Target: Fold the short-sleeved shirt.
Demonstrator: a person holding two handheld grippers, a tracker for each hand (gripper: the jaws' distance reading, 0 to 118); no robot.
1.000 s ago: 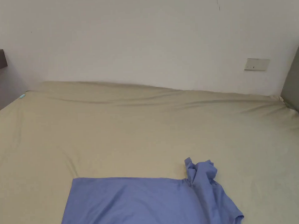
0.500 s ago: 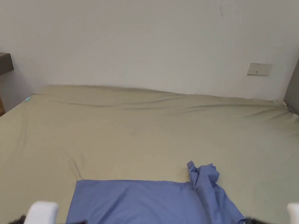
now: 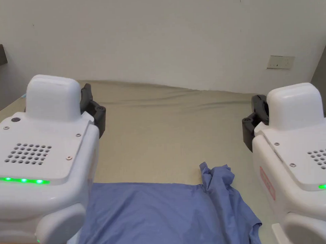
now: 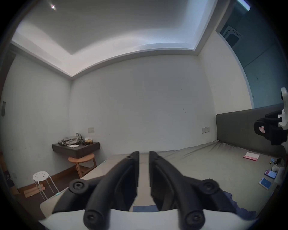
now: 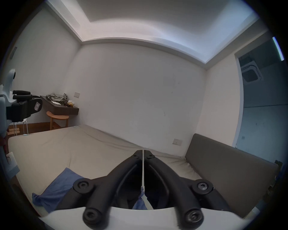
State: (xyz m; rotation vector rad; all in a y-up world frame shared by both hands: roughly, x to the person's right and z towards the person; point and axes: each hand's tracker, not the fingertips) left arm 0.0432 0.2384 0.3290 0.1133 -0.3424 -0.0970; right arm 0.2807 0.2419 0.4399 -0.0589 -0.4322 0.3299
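A blue short-sleeved shirt (image 3: 163, 215) lies flat on the beige bed (image 3: 166, 134) near its front edge, its far right sleeve bunched up (image 3: 217, 175). Both grippers are held up in the air above the shirt's near end, touching nothing. My left gripper (image 3: 90, 108) is over the shirt's left side; its jaws stand a narrow gap apart with nothing between them (image 4: 144, 155). Over the right side, my right gripper (image 3: 255, 120) has its jaws closed to a thin slit (image 5: 143, 153). The shirt (image 5: 59, 186) shows below the right jaws.
A grey headboard (image 3: 324, 76) bounds the bed on the right. A pink booklet (image 4: 251, 156) and phones (image 4: 270, 174) lie near it. To the bed's left, a dark wall shelf (image 4: 76, 150) hangs above a wooden stool (image 4: 81, 160), beside a white stool (image 4: 41, 175).
Both grippers have risen from below the picture's edge into the head view, left and right of the shirt. The shirt lies as before.
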